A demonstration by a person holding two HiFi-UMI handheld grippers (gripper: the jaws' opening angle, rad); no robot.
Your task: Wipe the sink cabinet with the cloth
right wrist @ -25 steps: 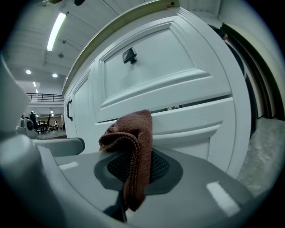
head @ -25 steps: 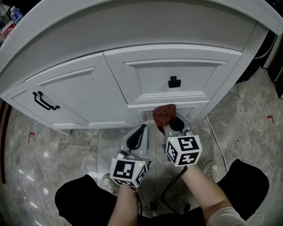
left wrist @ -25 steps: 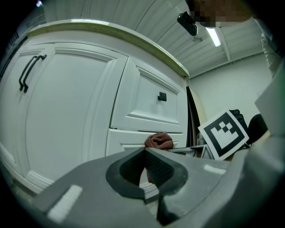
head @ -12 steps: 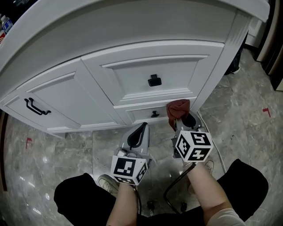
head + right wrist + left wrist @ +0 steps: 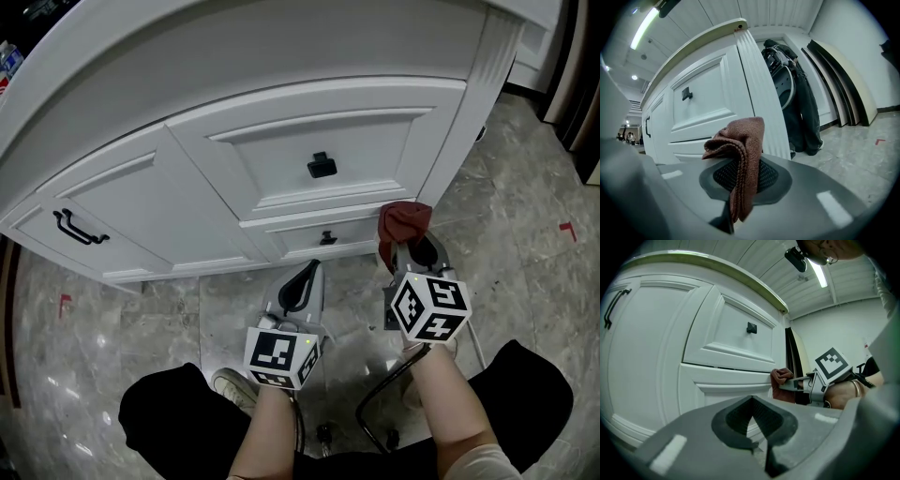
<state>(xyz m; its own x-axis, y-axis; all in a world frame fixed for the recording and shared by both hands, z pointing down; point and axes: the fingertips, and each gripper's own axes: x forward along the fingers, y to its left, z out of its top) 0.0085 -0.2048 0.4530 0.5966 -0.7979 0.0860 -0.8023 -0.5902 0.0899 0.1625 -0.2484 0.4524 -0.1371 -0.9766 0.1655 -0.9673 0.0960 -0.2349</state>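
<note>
Two grippers working low at a white sink cabinet (image 5: 281, 159), over grey marbled floor (image 5: 122, 309).
Right gripper (image 5: 405, 246) is clamping a folded reddish-brown cloth (image 5: 403, 220), holding it at the cabinet's right corner post, just beside the end of the lower drawer; whether it is touching is hard to tell. Left gripper (image 5: 302, 281) is hanging in front of the lower drawer, jaws together, nothing between them. Black bar handle (image 5: 77, 228) is showing on the left door; square black knob (image 5: 322, 166) is sitting mid upper drawer.
</note>
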